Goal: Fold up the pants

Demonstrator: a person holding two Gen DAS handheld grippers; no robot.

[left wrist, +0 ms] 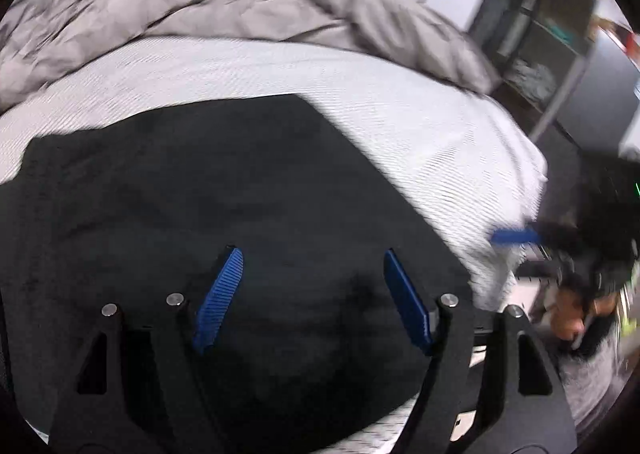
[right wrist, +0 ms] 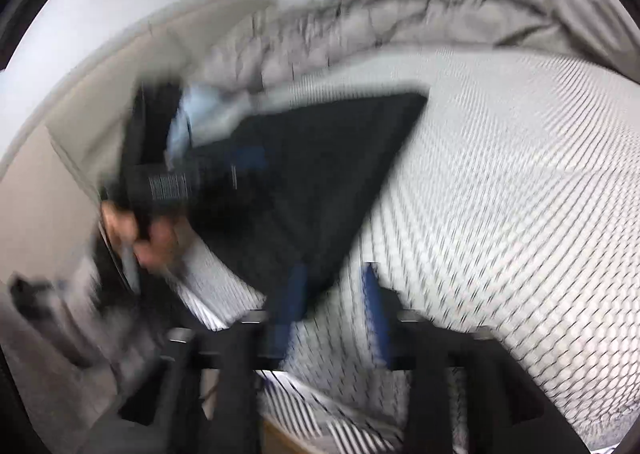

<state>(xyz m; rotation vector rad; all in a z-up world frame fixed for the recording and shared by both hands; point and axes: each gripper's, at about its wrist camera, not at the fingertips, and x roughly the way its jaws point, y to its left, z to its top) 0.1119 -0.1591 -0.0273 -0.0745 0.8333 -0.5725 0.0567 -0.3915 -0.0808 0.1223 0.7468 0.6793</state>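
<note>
The black pants (left wrist: 208, 206) lie folded flat on the white textured bedsheet (left wrist: 360, 86). My left gripper (left wrist: 312, 266) hovers over them, open, with nothing between its blue pads. In the right wrist view the pants (right wrist: 320, 174) show as a dark folded shape with one corner pointing toward me. My right gripper (right wrist: 332, 286) is open and empty just over the sheet (right wrist: 500, 194), its left pad by the pants' near corner. The left gripper and the hand holding it (right wrist: 160, 190) show blurred at the left. The right gripper's blue pad (left wrist: 516, 236) shows at the bed's edge.
A rumpled grey duvet (left wrist: 200, 10) is bunched along the far side of the bed. A metal shelf rack (left wrist: 536, 54) with stored items stands beyond the bed's right corner. The bed edge drops off at the right (left wrist: 532, 190).
</note>
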